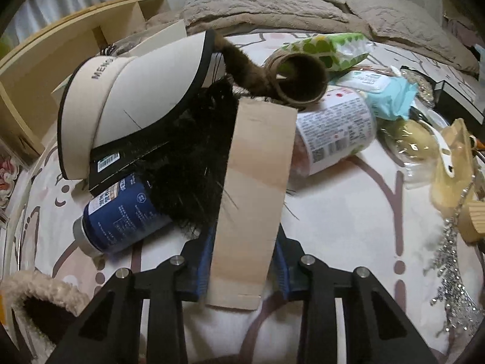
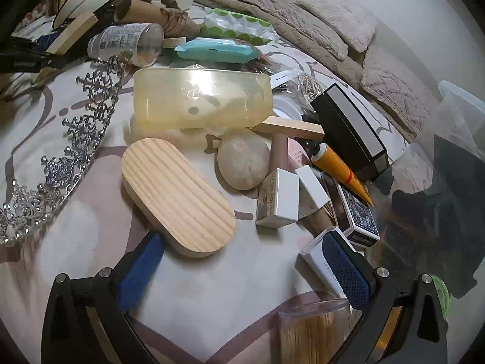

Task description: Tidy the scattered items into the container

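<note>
Looking over the bed (image 2: 51, 115), we see the scattered items lying in one loose heap on the cover, and the clear container (image 2: 460, 112) stands at its far right edge, near our right tool (image 2: 245, 270). This tool is wide open and empty; it hangs above the wooden lid (image 2: 178, 197), probably to take it next. Our left tool (image 1: 242, 270) is closed on a wooden block (image 1: 254, 188), gripped at its near end. The block leans on a black feather duster (image 1: 194, 157) and a visor (image 1: 133, 103).
</note>
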Action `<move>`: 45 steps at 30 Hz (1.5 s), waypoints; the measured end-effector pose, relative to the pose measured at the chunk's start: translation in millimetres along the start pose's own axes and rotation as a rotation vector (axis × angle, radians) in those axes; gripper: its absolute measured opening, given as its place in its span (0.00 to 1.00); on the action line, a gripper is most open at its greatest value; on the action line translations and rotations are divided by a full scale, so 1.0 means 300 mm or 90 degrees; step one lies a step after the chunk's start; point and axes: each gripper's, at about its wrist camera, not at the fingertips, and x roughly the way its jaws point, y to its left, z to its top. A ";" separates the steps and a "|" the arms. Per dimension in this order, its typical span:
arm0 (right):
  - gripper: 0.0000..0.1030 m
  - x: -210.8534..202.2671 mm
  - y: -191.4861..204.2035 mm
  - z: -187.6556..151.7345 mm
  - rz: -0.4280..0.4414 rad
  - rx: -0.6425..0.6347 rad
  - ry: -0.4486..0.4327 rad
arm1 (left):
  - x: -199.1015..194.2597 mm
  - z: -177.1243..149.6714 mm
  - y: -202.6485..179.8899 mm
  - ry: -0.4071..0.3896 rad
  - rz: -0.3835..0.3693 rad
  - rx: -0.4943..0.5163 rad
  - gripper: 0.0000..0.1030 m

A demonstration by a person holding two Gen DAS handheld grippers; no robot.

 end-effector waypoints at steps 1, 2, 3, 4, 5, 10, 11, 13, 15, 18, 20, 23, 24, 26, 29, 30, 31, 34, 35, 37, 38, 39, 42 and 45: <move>1.00 0.008 0.001 -0.005 -0.002 0.006 0.002 | -0.007 -0.003 -0.003 0.002 -0.002 -0.002 0.34; 1.00 0.015 -0.006 -0.008 -0.011 0.011 0.005 | -0.012 -0.005 -0.004 0.006 -0.001 -0.002 0.34; 1.00 0.023 -0.016 -0.011 -0.022 0.014 0.008 | -0.020 -0.008 -0.004 0.008 0.003 -0.002 0.34; 1.00 0.032 -0.026 -0.015 -0.035 0.019 0.013 | -0.027 -0.010 -0.002 0.008 0.005 -0.002 0.34; 1.00 0.038 -0.038 -0.016 -0.046 0.023 0.017 | -0.033 -0.012 0.001 0.007 0.005 -0.003 0.34; 1.00 0.050 -0.087 -0.025 -0.101 0.022 0.021 | -0.069 -0.029 0.025 0.001 0.004 -0.008 0.34; 1.00 0.044 -0.088 -0.024 -0.095 0.023 0.017 | -0.078 -0.031 0.033 -0.004 0.004 -0.010 0.34; 1.00 0.027 -0.089 -0.016 -0.070 0.030 0.003 | -0.089 -0.023 0.034 -0.014 0.003 -0.023 0.34; 1.00 0.009 -0.089 -0.010 -0.044 0.034 -0.010 | -0.106 -0.017 0.050 -0.026 -0.001 -0.043 0.33; 1.00 -0.007 -0.096 0.003 0.013 0.055 -0.022 | -0.134 -0.008 0.052 -0.037 -0.025 -0.059 0.32; 1.00 -0.019 -0.101 0.010 0.050 0.081 -0.024 | -0.153 -0.011 0.039 -0.039 -0.037 -0.056 0.31; 1.00 -0.033 -0.119 0.008 0.117 0.137 -0.026 | -0.165 -0.023 0.017 -0.030 -0.055 -0.048 0.31; 1.00 -0.036 -0.124 0.003 0.139 0.154 -0.027 | -0.164 -0.026 0.006 -0.025 -0.058 -0.043 0.31; 1.00 -0.038 -0.125 0.002 0.177 0.181 -0.030 | -0.163 -0.035 -0.020 -0.010 -0.067 -0.034 0.31; 1.00 -0.037 -0.103 0.008 0.210 0.200 -0.025 | -0.151 -0.051 -0.061 0.018 -0.085 -0.023 0.31; 1.00 -0.031 -0.093 0.011 0.216 0.205 -0.023 | -0.143 -0.055 -0.077 0.026 -0.087 -0.017 0.31; 1.00 -0.029 -0.082 0.014 0.217 0.208 -0.020 | -0.132 -0.061 -0.096 0.036 -0.087 -0.007 0.31; 1.00 -0.017 -0.063 0.021 0.220 0.211 -0.015 | -0.099 -0.075 -0.142 0.062 -0.089 0.016 0.31; 1.00 -0.011 -0.059 0.023 0.221 0.213 -0.012 | -0.089 -0.080 -0.155 0.069 -0.090 0.024 0.31; 1.00 -0.004 -0.053 0.023 0.223 0.216 -0.008 | -0.074 -0.086 -0.176 0.080 -0.087 0.037 0.31; 1.00 -0.004 -0.052 0.022 0.221 0.216 -0.010 | -0.063 -0.090 -0.186 0.087 -0.087 0.043 0.31; 1.00 -0.004 -0.051 0.022 0.218 0.217 -0.011 | -0.056 -0.094 -0.196 0.091 -0.084 0.048 0.31; 1.00 -0.008 -0.048 0.024 0.216 0.223 -0.013 | -0.049 -0.094 -0.206 0.090 -0.079 0.050 0.31; 1.00 -0.020 -0.049 0.021 0.240 0.233 -0.017 | -0.041 -0.091 -0.201 0.090 -0.085 0.038 0.32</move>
